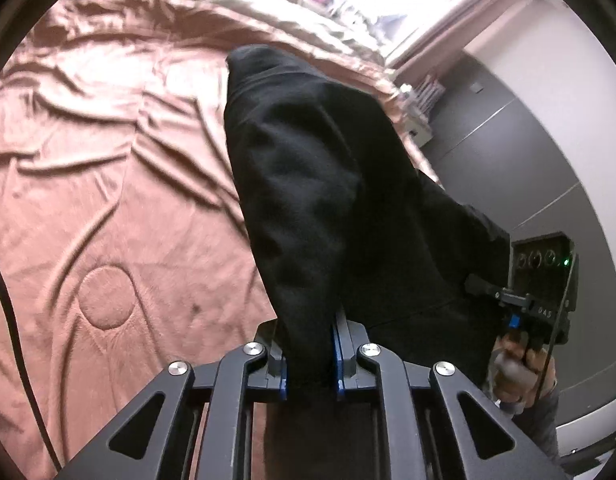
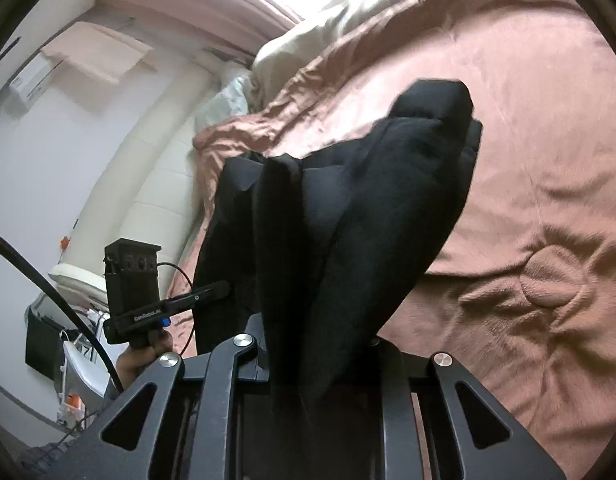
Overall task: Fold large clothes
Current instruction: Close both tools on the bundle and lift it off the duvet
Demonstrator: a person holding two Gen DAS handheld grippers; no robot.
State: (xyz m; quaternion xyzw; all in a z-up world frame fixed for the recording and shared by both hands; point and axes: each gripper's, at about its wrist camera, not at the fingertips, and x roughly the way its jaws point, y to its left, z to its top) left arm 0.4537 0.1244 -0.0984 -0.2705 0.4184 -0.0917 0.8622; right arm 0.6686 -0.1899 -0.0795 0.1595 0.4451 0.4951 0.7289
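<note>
Your left gripper (image 1: 309, 354) is clamped on a bunched fold of the black garment (image 1: 319, 184), its blue-padded fingers (image 1: 339, 354) pressed narrow against the cloth on both sides. Your right gripper (image 2: 308, 360) also pinches the black garment (image 2: 367, 208), the fabric rising straight out from between its jaws. The garment hangs lifted between both tools, held above the wrinkled pink bedspread (image 1: 108, 184), its far end drooping toward the bed. In the right wrist view, your left hand (image 2: 142, 360) grips its tool's handle beside the bed's edge.
</note>
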